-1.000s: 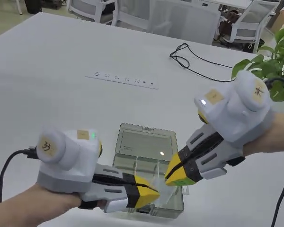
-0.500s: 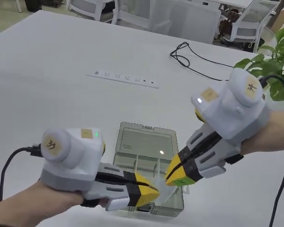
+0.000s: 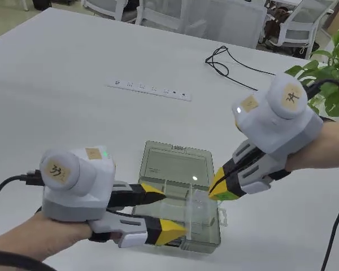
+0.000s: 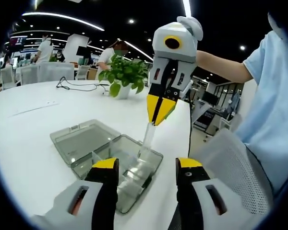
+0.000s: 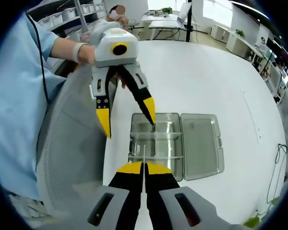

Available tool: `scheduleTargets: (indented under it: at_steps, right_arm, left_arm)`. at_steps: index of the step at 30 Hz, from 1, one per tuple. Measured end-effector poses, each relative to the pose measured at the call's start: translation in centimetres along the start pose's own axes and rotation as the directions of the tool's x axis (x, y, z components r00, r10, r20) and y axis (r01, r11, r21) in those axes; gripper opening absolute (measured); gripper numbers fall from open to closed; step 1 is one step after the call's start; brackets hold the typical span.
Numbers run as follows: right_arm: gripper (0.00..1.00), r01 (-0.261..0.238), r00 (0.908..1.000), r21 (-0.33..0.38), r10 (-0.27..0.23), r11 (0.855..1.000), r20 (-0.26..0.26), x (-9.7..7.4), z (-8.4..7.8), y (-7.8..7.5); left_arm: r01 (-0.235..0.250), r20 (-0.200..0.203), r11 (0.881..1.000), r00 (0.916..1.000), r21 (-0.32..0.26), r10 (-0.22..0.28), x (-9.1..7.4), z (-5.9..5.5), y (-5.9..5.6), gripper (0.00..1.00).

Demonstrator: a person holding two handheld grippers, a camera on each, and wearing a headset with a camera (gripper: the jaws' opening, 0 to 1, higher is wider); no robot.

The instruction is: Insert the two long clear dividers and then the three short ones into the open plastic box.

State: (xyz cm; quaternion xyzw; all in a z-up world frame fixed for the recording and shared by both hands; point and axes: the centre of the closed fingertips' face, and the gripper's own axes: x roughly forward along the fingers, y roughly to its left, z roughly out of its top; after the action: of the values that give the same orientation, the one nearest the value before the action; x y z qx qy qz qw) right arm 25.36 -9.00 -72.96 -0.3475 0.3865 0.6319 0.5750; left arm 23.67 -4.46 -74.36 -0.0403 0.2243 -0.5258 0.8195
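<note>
The clear plastic box (image 3: 210, 243) lies open on the white table, its lid (image 3: 175, 165) folded flat behind it. My right gripper (image 3: 219, 193) is shut on a clear divider (image 3: 200, 206) that hangs upright into the box's right part. The left gripper view shows that divider (image 4: 148, 137) reaching from the right gripper (image 4: 159, 112) down to the box (image 4: 152, 159). My left gripper (image 3: 165, 210) stands open at the box's left front, its jaws either side of the divider without touching it. From the right gripper (image 5: 144, 166), the left gripper (image 5: 128, 123) hovers open over the box (image 5: 134, 146), where clear partitions stand.
A white power strip (image 3: 150, 90) lies across the table further back, and a black cable (image 3: 226, 65) loops at the far right. A green plant (image 3: 333, 62) stands by the right edge. Office chairs line the table's far side.
My left gripper was shut beside the divider's lower end and now stands open. The right gripper still holds the divider and has shifted slightly up and right.
</note>
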Motion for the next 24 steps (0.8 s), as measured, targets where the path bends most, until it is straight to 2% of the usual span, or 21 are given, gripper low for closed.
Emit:
scheduleTargets:
  at_steps: [3, 5, 10, 15, 18, 24]
  right_arm:
    - [0.02, 0.012, 0.9994, 0.000, -0.012, 1.000, -0.032, 0.3, -0.8, -0.4]
    - [0.02, 0.030, 0.9981, -0.009, -0.031, 1.000, -0.053, 0.3, -1.1, -0.7]
    - [0.02, 0.043, 0.9963, 0.003, -0.043, 0.999, -0.075, 0.4, -1.6, -1.2]
    - [0.02, 0.055, 0.9935, -0.004, -0.055, 0.998, -0.099, 0.5, -1.9, -1.5]
    - [0.02, 0.057, 0.9923, -0.004, -0.057, 0.998, -0.110, 0.7, -2.1, -1.6]
    - [0.02, 0.051, 0.9919, -0.005, -0.051, 0.999, -0.116, 1.0, -2.2, -1.7]
  left_arm:
    - [-0.045, 0.008, 0.999, 0.9990, -0.005, 0.045, -0.4, 0.0, 0.8, 0.57]
    - [-0.058, 0.007, 0.998, 0.9983, -0.007, 0.058, -0.5, 0.0, 1.0, 0.64]
    - [-0.109, -0.002, 0.994, 0.9941, -0.010, 0.109, -0.9, -0.4, 1.9, 0.80]
    - [-0.174, -0.020, 0.985, 0.9846, -0.018, 0.174, -1.4, -1.1, 3.1, 0.98]
    - [-0.200, -0.026, 0.979, 0.9796, -0.024, 0.199, -1.7, -1.4, 3.6, 1.00]
    - [-0.203, -0.023, 0.979, 0.9791, -0.031, 0.202, -2.1, -1.6, 3.6, 1.00]
